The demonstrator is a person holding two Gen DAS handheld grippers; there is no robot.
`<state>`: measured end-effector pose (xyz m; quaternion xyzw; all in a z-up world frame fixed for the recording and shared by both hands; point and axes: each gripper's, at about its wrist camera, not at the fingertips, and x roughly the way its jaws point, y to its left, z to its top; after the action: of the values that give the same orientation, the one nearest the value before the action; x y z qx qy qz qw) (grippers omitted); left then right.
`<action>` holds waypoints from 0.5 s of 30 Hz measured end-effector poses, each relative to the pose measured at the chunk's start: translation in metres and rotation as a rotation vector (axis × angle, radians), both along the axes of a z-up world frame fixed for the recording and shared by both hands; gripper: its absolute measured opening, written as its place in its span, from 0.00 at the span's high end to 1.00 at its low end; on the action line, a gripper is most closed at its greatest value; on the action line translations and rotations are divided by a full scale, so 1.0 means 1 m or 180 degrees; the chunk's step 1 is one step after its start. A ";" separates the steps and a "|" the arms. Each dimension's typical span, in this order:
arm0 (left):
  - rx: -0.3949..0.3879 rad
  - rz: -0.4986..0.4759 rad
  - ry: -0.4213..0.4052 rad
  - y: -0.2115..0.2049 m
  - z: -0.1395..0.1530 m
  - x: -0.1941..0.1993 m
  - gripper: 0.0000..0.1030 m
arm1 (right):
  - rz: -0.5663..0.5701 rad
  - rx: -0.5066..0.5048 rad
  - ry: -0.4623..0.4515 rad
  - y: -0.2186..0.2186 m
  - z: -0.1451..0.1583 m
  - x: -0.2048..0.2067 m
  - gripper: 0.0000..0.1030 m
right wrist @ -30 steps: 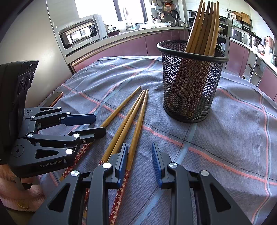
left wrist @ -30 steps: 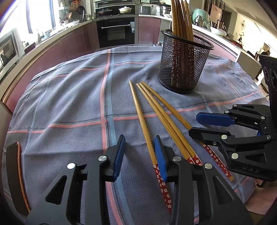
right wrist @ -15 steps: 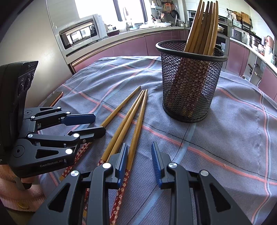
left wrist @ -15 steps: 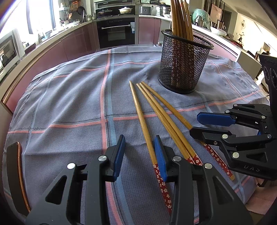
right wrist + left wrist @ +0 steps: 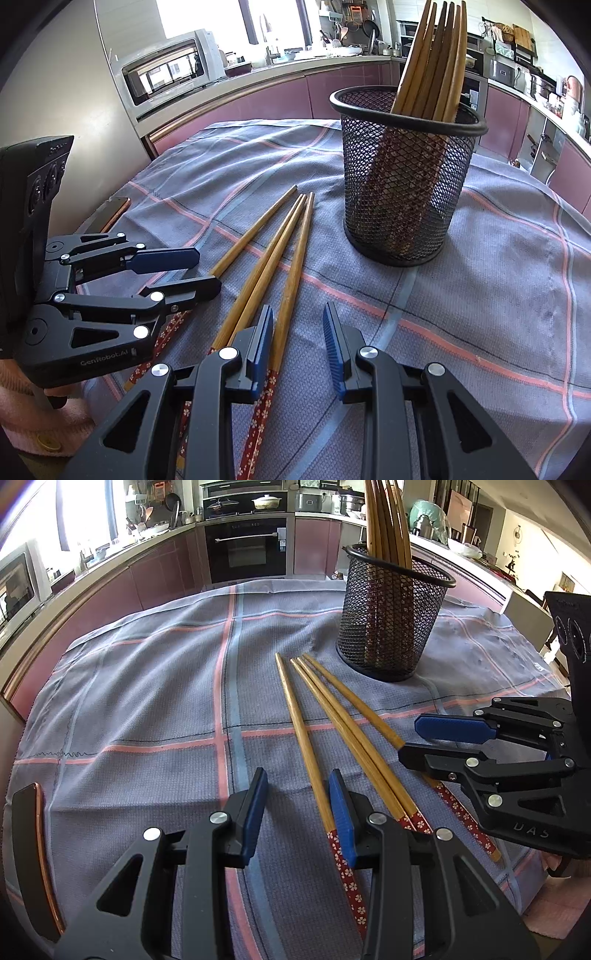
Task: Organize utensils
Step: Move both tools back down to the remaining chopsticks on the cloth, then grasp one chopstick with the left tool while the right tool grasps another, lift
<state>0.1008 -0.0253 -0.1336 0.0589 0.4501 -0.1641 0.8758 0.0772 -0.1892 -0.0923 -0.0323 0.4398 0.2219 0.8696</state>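
Fingers, left gripper [image 5: 298,814]: parted, holding nothing.
Fingers, right gripper [image 5: 298,345]: parted, holding nothing.
Chopsticks [image 5: 332,716]: four, flat on cloth [image 5: 147,686].
Mesh holder [image 5: 391,620]: upright, chopsticks inside.

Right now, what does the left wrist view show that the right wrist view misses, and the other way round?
Only the left wrist view shows the built-in oven and the right gripper, open. Only the right wrist view shows the microwave and the left gripper, open. Both show the four loose chopsticks on the checked cloth, the mesh holder and the phone.
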 end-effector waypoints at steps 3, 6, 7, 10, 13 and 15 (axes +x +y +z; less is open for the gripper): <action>-0.0018 -0.0019 0.0022 -0.001 0.001 0.005 0.66 | 0.0009 -0.0020 -0.0005 0.004 0.000 0.007 0.74; -0.0049 -0.0018 0.0037 -0.002 0.002 0.013 0.66 | 0.0023 -0.0069 -0.0008 0.011 -0.002 0.014 0.74; -0.0057 -0.0017 0.0044 -0.003 0.002 0.015 0.66 | 0.0028 -0.0095 -0.0019 0.013 -0.002 0.015 0.74; -0.0027 -0.0001 0.0047 -0.005 0.001 0.021 0.71 | 0.0028 -0.0154 -0.0048 0.017 -0.002 0.018 0.75; -0.0009 0.0001 0.0038 -0.007 0.001 0.024 0.74 | -0.0001 -0.0176 -0.0059 0.017 -0.002 0.020 0.82; -0.0027 0.0024 0.0043 -0.008 0.002 0.026 0.78 | -0.0018 -0.0154 -0.0043 0.016 -0.003 0.022 0.87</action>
<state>0.1267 -0.0329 -0.1319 0.0524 0.4555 -0.1631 0.8736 0.0988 -0.1735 -0.0949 -0.0535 0.4393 0.2085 0.8722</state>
